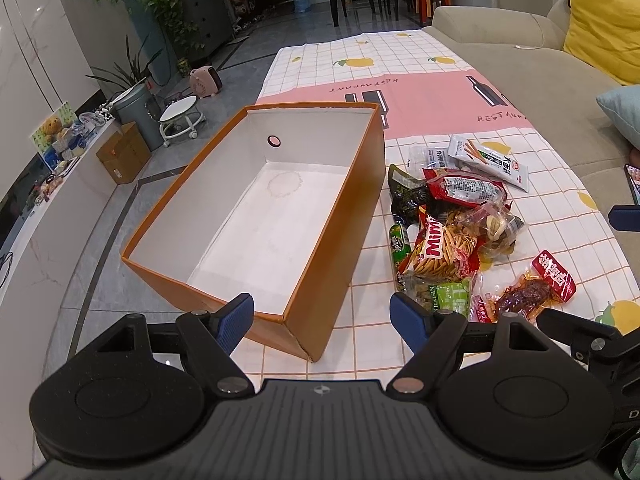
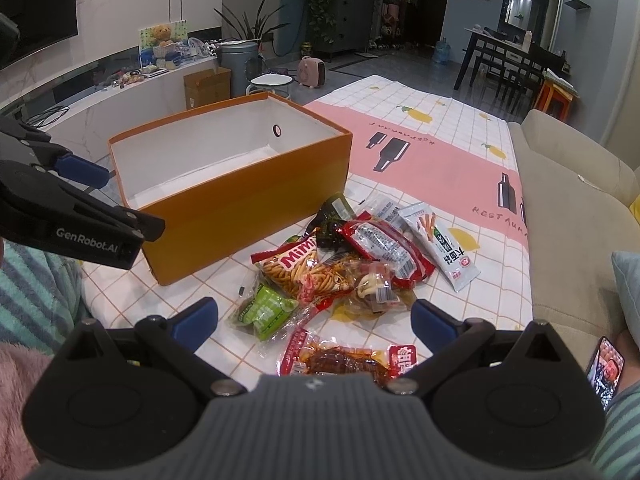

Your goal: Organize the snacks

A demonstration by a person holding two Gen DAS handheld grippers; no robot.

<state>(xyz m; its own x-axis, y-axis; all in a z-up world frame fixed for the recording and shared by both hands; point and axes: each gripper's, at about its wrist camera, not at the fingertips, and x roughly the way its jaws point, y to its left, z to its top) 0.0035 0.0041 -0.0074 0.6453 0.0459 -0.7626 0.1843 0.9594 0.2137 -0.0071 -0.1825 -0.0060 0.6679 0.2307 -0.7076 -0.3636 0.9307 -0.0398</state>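
An empty orange box (image 1: 336, 216) with a white inside stands on the checked tablecloth; it also shows in the right wrist view (image 2: 248, 208). A pile of snack packets lies right of it: a red Mimi bag (image 1: 436, 252) (image 2: 304, 268), a white stick-snack packet (image 1: 488, 158) (image 2: 440, 240), a green raisin packet (image 1: 450, 294) (image 2: 268, 308) and a red meat packet (image 1: 536, 288) (image 2: 344, 360). My left gripper (image 1: 322, 320) is open and empty at the box's near corner. My right gripper (image 2: 314, 320) is open and empty just above the near packets.
The tablecloth (image 1: 400, 64) covers a low table with a beige sofa (image 1: 540, 60) along its right side. The left gripper's body (image 2: 72, 216) shows at the left of the right wrist view. A phone (image 2: 606, 372) lies at the right.
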